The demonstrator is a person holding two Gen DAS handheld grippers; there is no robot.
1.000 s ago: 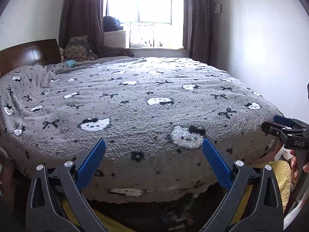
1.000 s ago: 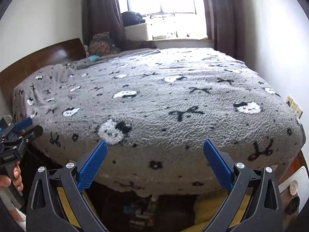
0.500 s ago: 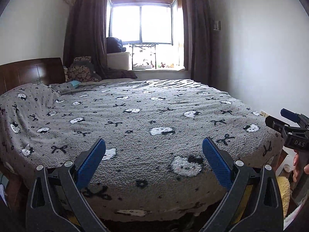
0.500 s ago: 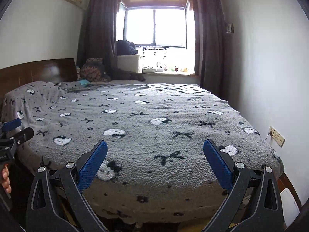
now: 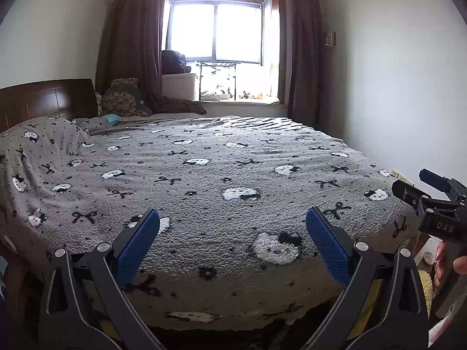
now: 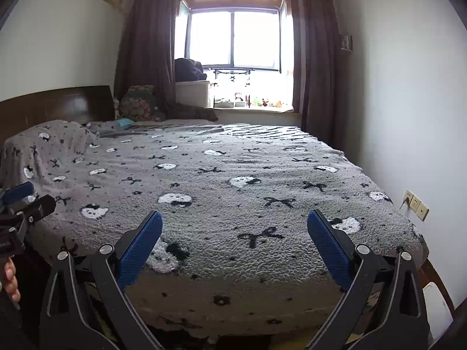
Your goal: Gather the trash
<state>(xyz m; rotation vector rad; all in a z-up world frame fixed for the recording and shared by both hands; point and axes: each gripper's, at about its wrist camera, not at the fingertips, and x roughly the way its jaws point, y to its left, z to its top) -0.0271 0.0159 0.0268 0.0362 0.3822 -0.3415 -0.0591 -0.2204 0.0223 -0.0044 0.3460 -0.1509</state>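
Jaws of both the left gripper (image 5: 232,242) and right gripper (image 6: 235,243) stood spread and empty, with only the soft blanketed bed (image 5: 221,175) beyond them and no trash visible whose handling I could judge.

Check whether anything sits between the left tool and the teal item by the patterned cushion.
Nothing visible stands on the blanket between the open left tool and the teal item; only bare bedcover lies there. Whether that item is trash is too small to tell.

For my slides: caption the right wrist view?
Open right tool faces a grey patterned bed; window behind, no trash visible.
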